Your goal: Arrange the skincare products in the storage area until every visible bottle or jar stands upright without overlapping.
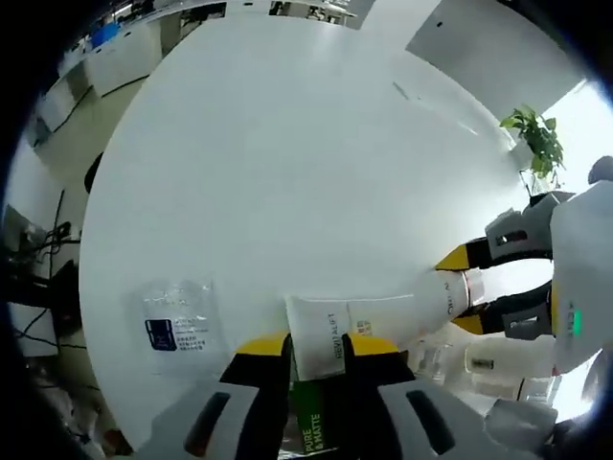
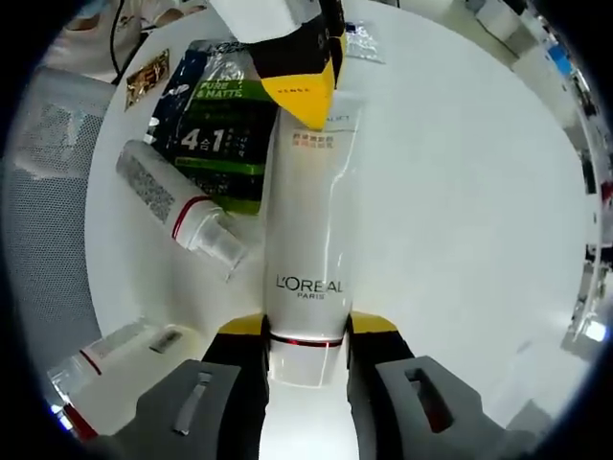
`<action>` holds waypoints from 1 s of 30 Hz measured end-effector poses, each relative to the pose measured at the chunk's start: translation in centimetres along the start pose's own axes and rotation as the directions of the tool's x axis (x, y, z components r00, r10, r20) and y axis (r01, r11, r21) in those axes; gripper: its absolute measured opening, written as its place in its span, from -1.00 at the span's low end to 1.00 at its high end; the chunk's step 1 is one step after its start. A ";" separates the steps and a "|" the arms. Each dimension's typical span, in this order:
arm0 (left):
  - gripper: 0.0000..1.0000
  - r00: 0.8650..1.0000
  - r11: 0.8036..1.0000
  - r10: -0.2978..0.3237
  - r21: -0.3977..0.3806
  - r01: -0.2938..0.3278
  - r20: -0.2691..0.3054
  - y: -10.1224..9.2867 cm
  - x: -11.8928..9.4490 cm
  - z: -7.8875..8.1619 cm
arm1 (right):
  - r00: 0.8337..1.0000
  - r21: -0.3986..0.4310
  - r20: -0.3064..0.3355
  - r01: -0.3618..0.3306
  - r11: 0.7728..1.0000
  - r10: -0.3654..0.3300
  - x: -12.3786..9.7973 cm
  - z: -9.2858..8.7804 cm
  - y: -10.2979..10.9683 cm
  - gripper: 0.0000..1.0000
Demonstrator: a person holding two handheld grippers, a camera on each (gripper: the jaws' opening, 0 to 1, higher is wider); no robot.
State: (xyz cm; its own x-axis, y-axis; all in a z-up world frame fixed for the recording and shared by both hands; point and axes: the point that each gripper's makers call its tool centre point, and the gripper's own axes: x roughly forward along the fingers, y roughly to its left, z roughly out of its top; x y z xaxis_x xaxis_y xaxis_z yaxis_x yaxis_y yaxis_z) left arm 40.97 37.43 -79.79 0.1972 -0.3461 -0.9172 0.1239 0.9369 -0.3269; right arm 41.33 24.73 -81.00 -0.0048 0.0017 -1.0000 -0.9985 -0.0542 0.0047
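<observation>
A white L'Oreal tube (image 2: 305,220) is held lengthwise between both grippers above the white table (image 2: 460,192). My right gripper (image 2: 306,340) is shut on its cap end, just below the red ring. My left gripper (image 1: 316,347) is shut on the flat crimped end of the tube (image 1: 369,326); that gripper also enters the right gripper view from the top (image 2: 297,67). My right gripper comes into the left gripper view from the right (image 1: 460,292). A clear spray bottle (image 2: 182,216) lies on its side left of the tube, beside a dark green pack (image 2: 215,120).
A small clear sachet (image 1: 177,321) lies flat on the table at the left. Another white tube (image 2: 115,350) lies near the table's edge. A gold-printed packet (image 2: 146,77) lies beyond the green pack. A potted plant (image 1: 536,139) stands past the table.
</observation>
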 end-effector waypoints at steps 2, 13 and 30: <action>-0.57 0.999 0.998 -0.026 -0.051 0.027 0.025 0.2 0.1 0.2 | 1.000 0.006 0.004 0.002 1.000 -0.002 0.0 0.0 0.0 -0.42; -0.83 0.963 0.951 -0.225 -0.180 0.250 0.151 0.8 0.2 0.4 | 0.998 0.035 0.067 0.009 0.999 -0.011 -0.1 -0.1 0.5 -0.43; -0.95 0.898 0.915 -0.347 -0.115 0.387 0.269 -2.3 -3.8 1.9 | 0.983 0.113 0.177 0.023 0.993 -0.042 -0.3 -0.3 0.2 -0.43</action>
State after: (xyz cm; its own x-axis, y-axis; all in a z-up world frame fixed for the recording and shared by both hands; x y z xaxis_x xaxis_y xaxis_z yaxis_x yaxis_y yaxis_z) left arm 41.75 36.50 -75.12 0.3963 -0.6490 -0.6495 0.0781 0.7286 -0.6804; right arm 41.12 24.42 -80.73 0.0281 0.1803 -0.9832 -0.9981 0.0589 -0.0178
